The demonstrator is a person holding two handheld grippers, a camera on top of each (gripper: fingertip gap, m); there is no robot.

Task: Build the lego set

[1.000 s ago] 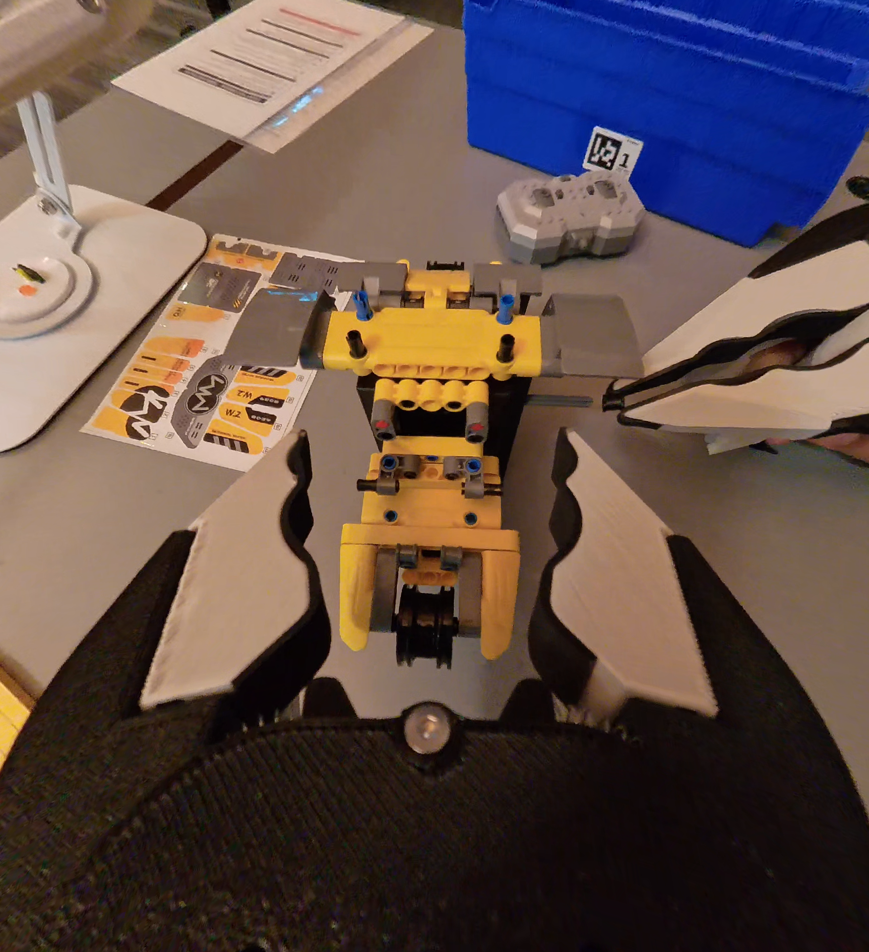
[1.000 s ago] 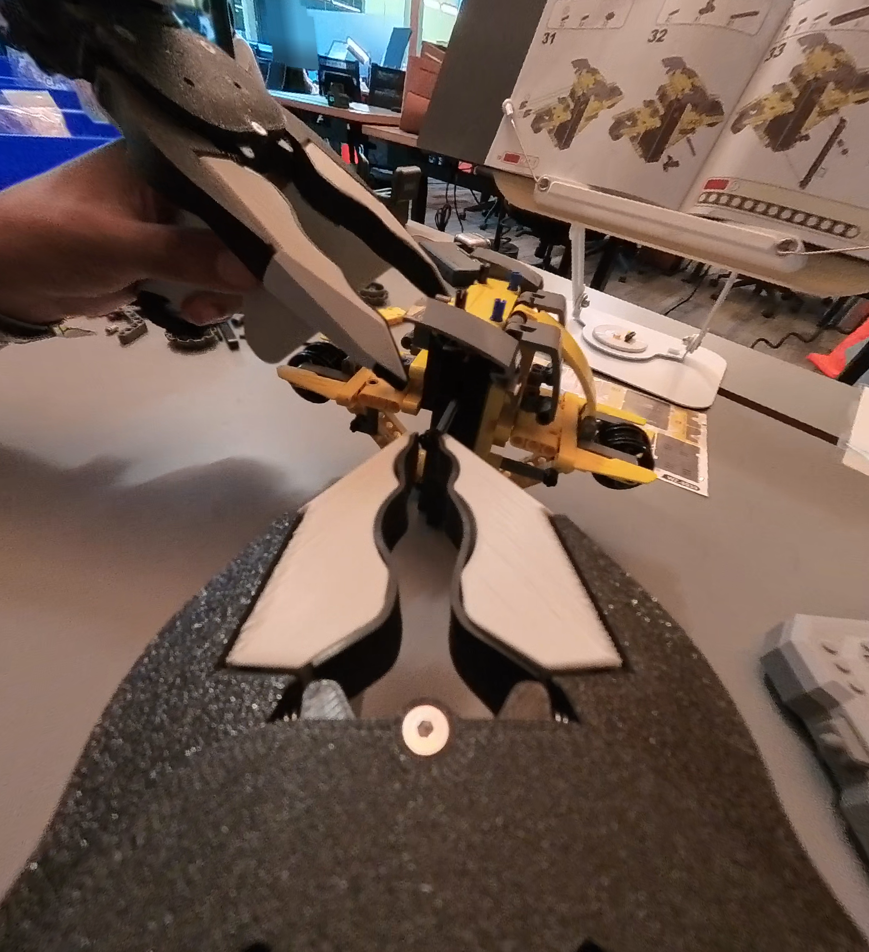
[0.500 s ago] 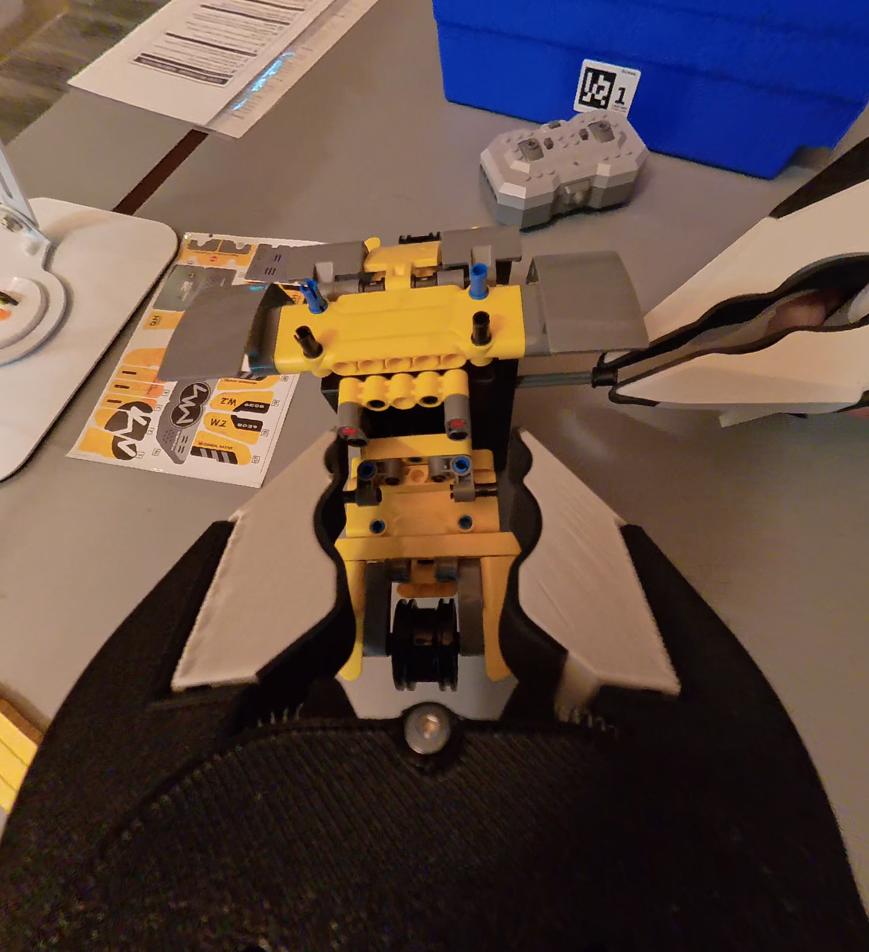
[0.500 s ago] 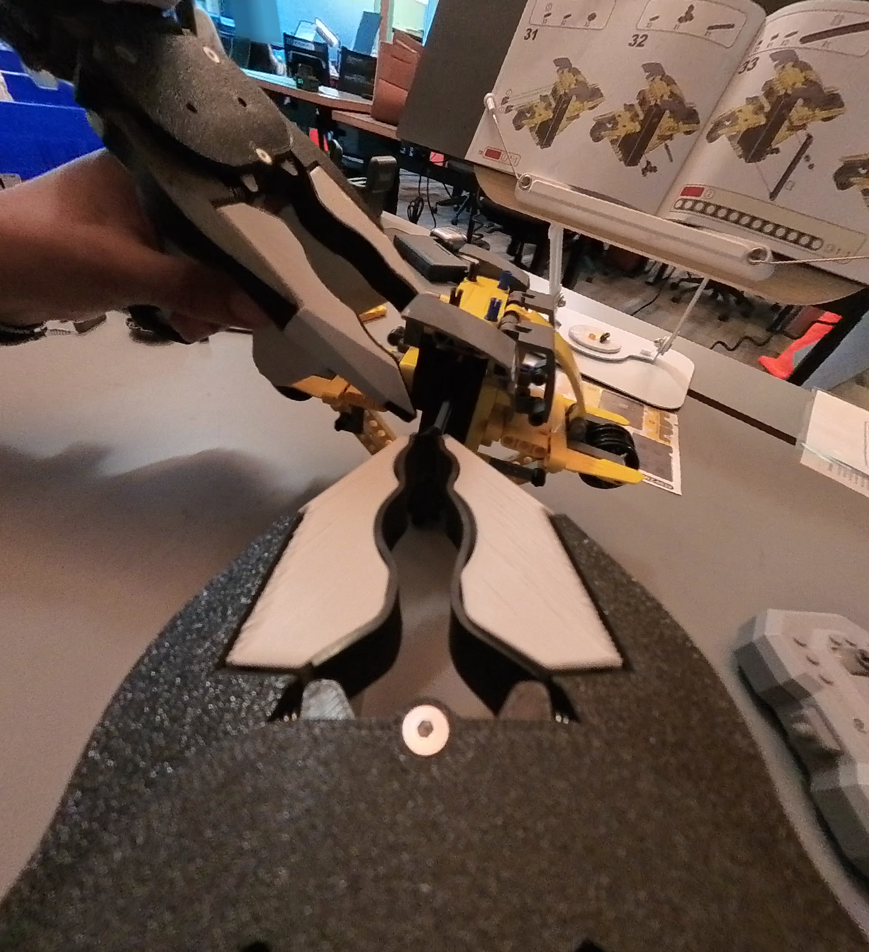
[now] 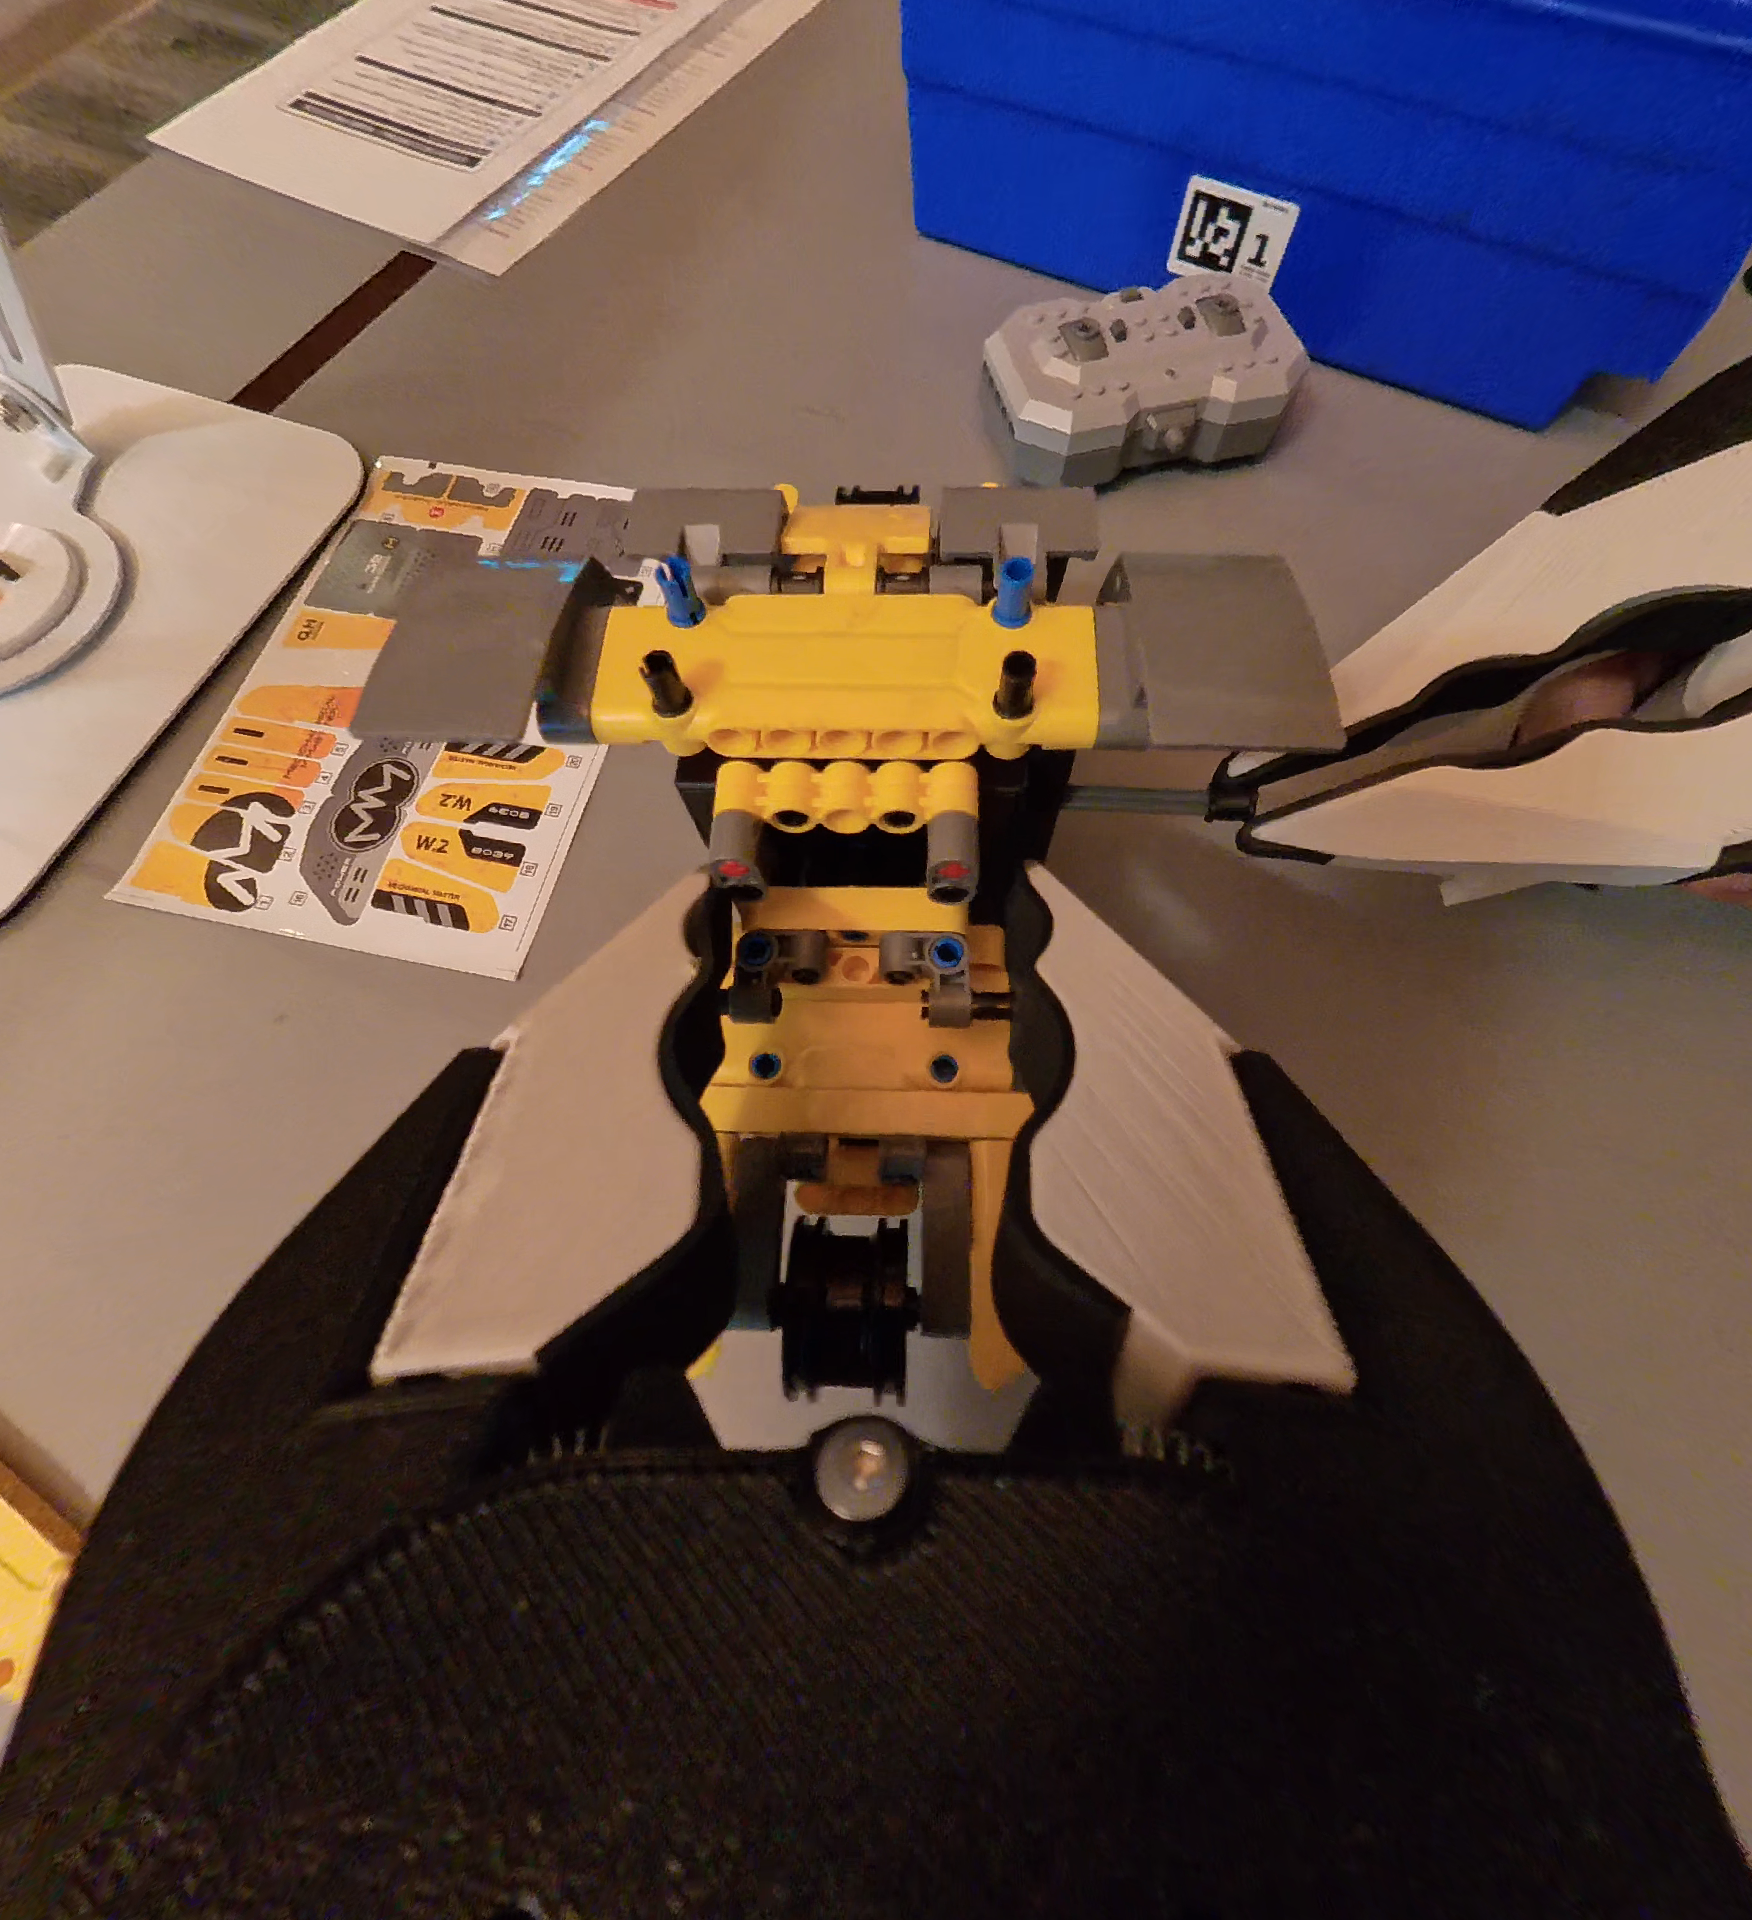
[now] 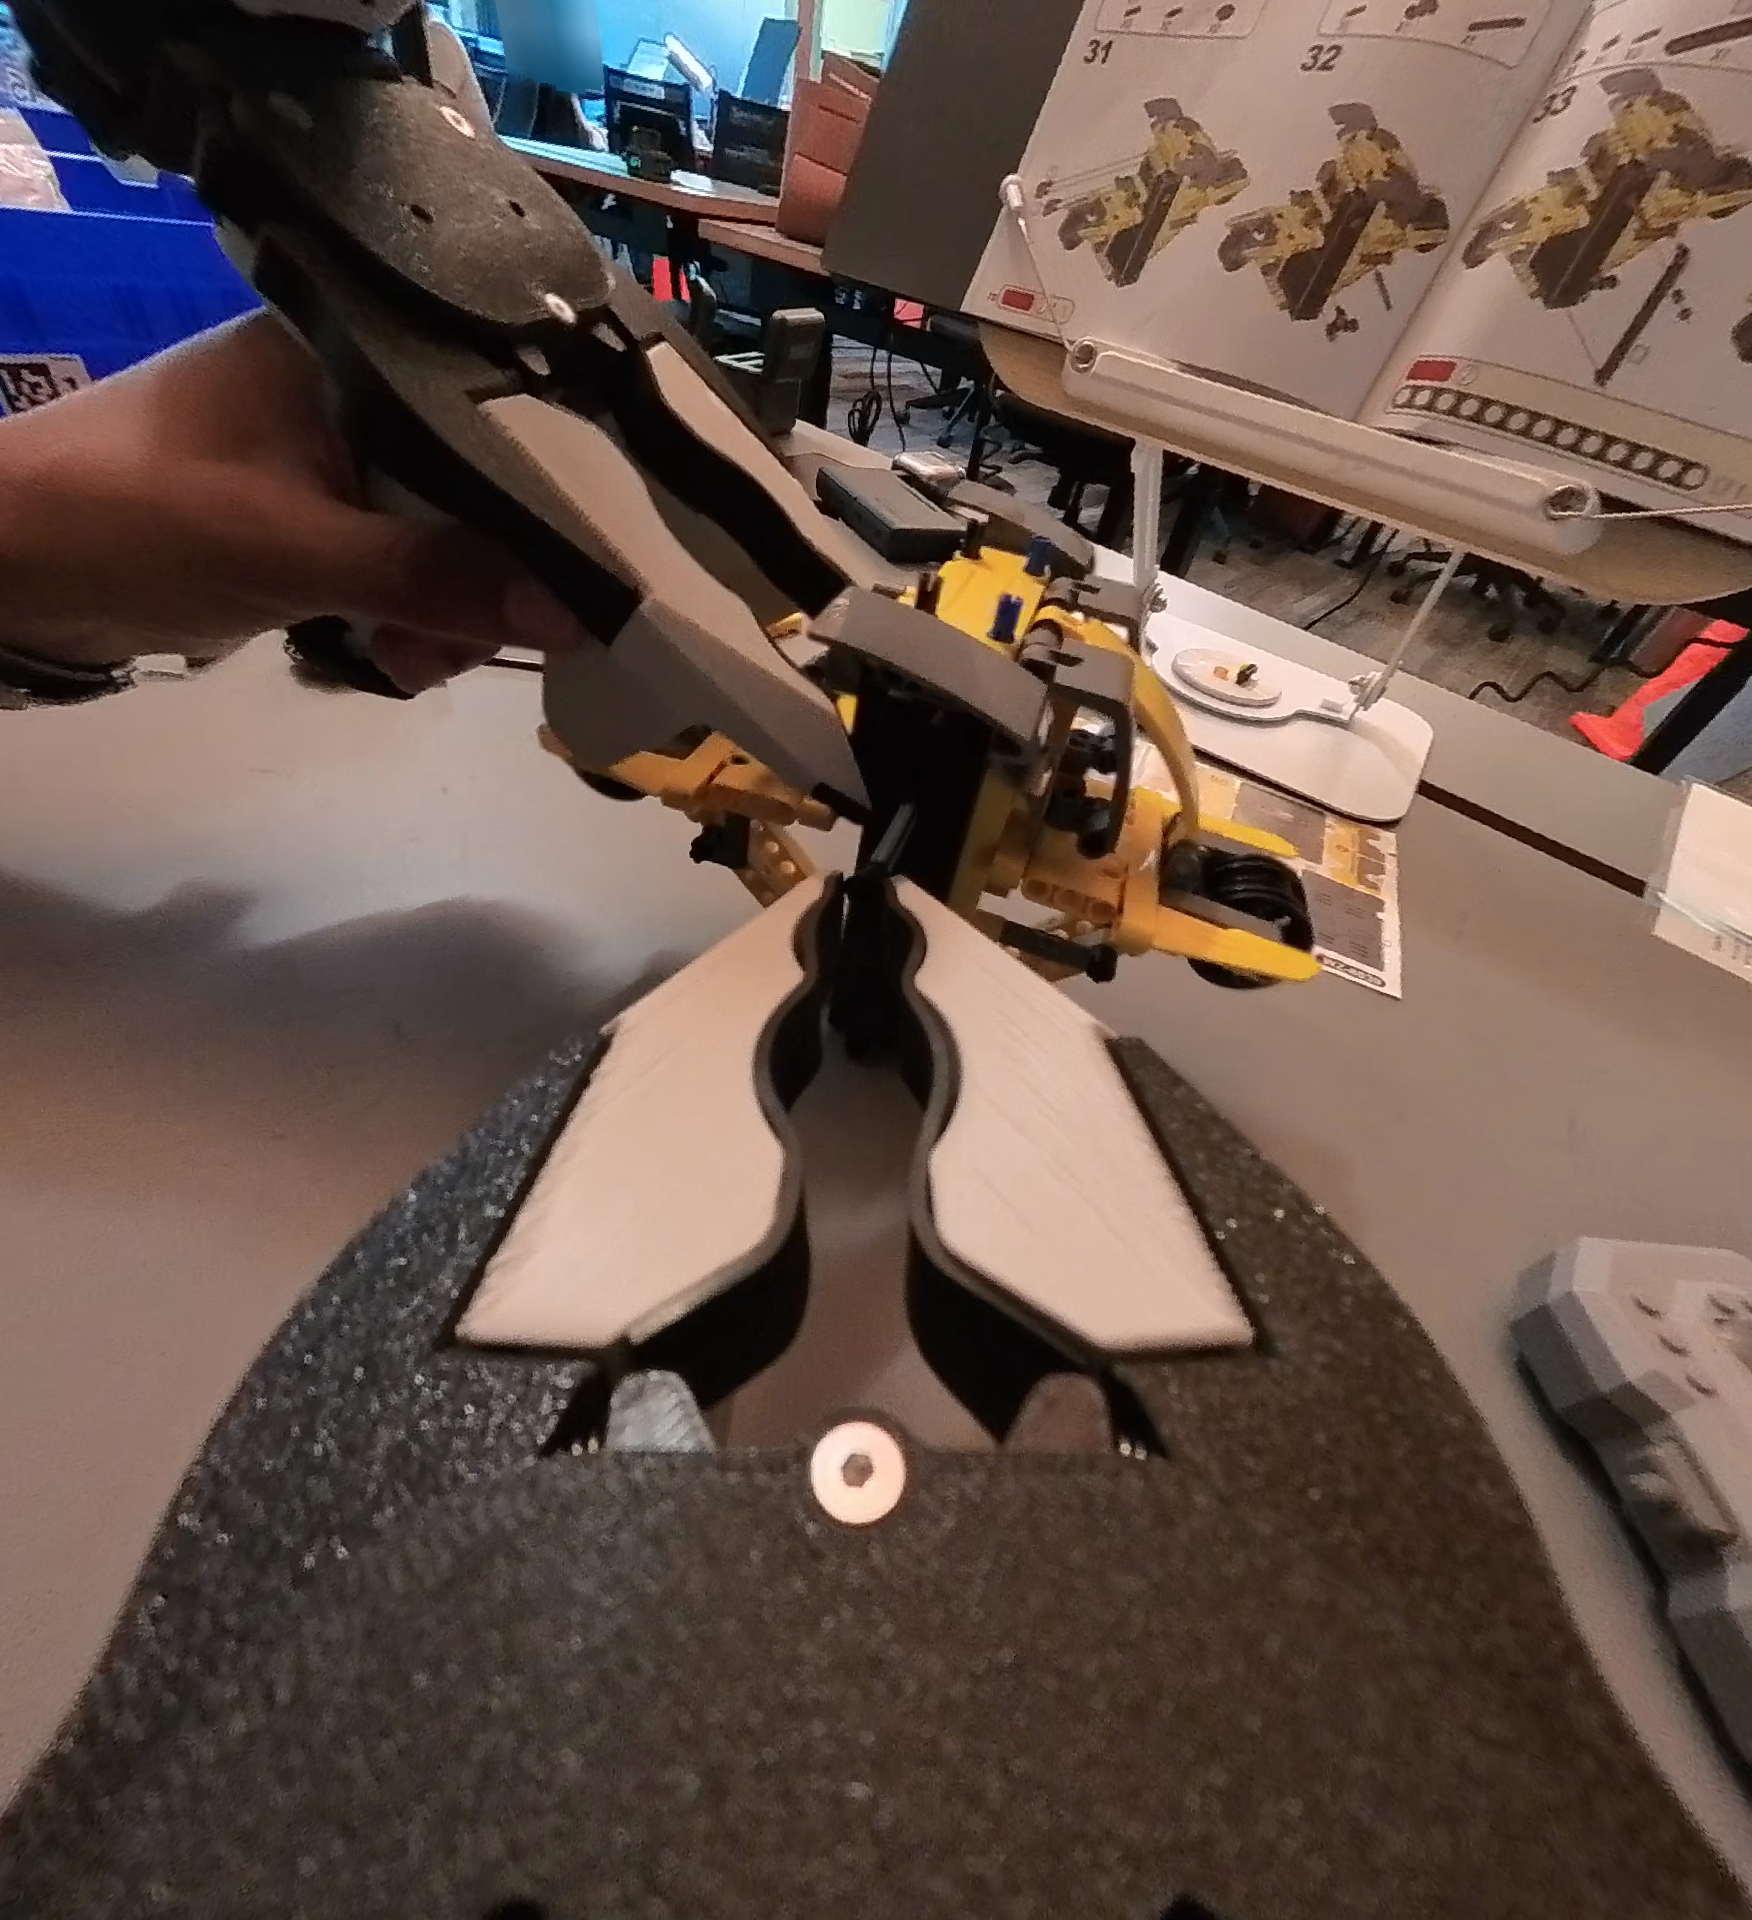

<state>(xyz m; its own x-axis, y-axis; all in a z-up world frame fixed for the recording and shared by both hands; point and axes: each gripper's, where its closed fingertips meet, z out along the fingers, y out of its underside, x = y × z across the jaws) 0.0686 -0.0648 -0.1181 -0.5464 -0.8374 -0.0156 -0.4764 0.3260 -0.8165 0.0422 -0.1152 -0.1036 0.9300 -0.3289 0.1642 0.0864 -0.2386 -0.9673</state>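
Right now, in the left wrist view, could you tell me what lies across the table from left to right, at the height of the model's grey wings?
White stand base → sticker sheet → yellow and grey brick model → thin dark axle → right gripper, shut on that axle.

Yellow-grey brick vehicle model (image 5: 851, 935) in left claw (image 5: 861, 914), dark axle (image 6: 877, 873) in right claw (image 6: 864, 904)

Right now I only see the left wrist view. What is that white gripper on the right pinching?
Observer: The right gripper is shut on a thin dark axle sticking out of the yellow model.
Operator: Is anything above the table?
Observer: An open instruction booklet sits on a white stand behind the model.
Operator: What holds my gripper?
Observer: A person's hand grips the left gripper from behind.
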